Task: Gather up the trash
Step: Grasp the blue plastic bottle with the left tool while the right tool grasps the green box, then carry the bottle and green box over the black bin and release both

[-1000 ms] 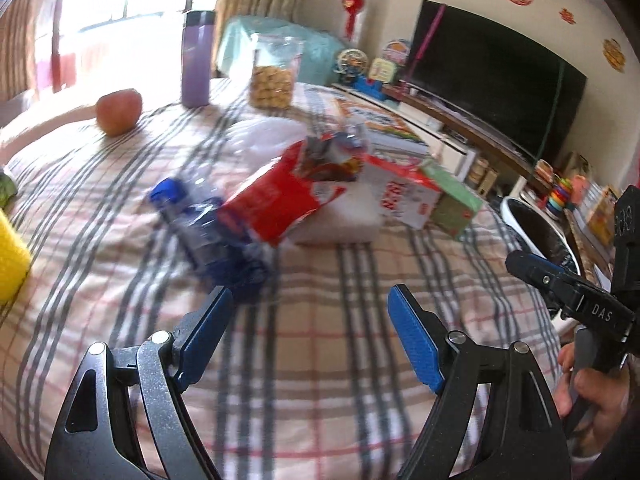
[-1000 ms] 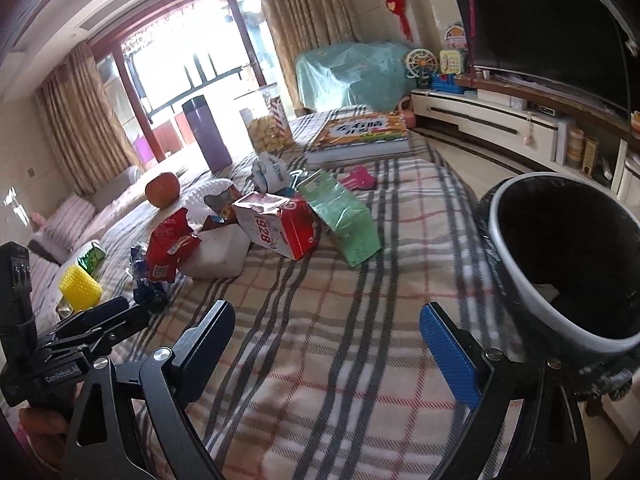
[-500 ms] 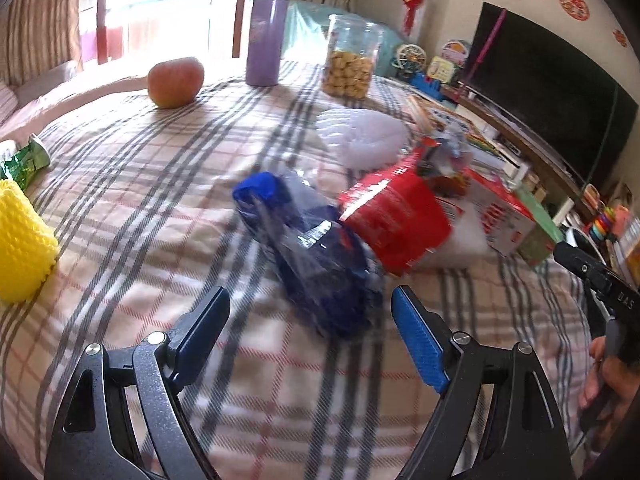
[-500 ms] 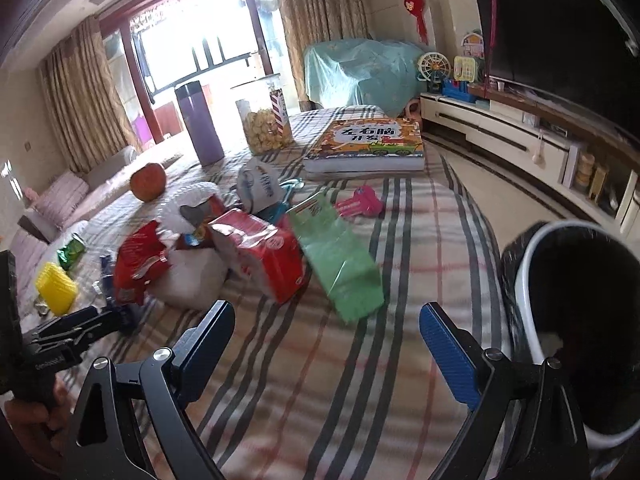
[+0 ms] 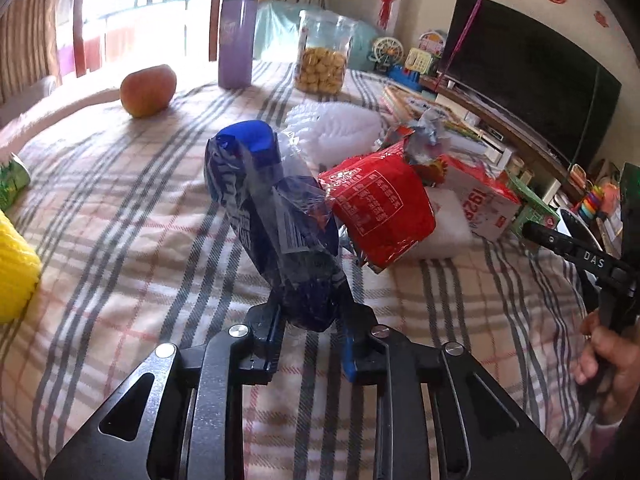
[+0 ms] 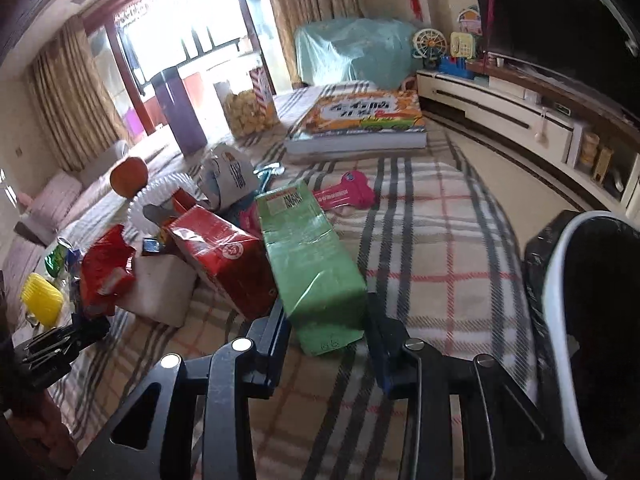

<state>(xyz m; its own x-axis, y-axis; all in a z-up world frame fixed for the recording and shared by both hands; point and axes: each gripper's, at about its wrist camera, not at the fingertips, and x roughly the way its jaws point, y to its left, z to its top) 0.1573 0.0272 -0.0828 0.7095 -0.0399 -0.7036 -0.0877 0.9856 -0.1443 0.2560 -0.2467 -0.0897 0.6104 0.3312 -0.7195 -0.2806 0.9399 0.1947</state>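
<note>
Jaws just closing: left grips blue wrapper [image 5: 276,216], right green carton [image 6: 316,264].

Left gripper [image 5: 310,326]: black angular plastic frame, triangular cut-out near left, silver round screw heads on linkage, blue finger pads [image 5: 349,354]. Right gripper [image 6: 326,330]: same black frame, silver screws, dark blue pads. Right tool's black body, far right, marked "DAS" in white.

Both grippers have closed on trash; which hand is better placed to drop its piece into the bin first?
Right. The right gripper, jaws just closed on the green carton, has the black-lined bin right beside it. The left gripper, on the blue wrapper, sits farther off.
</note>
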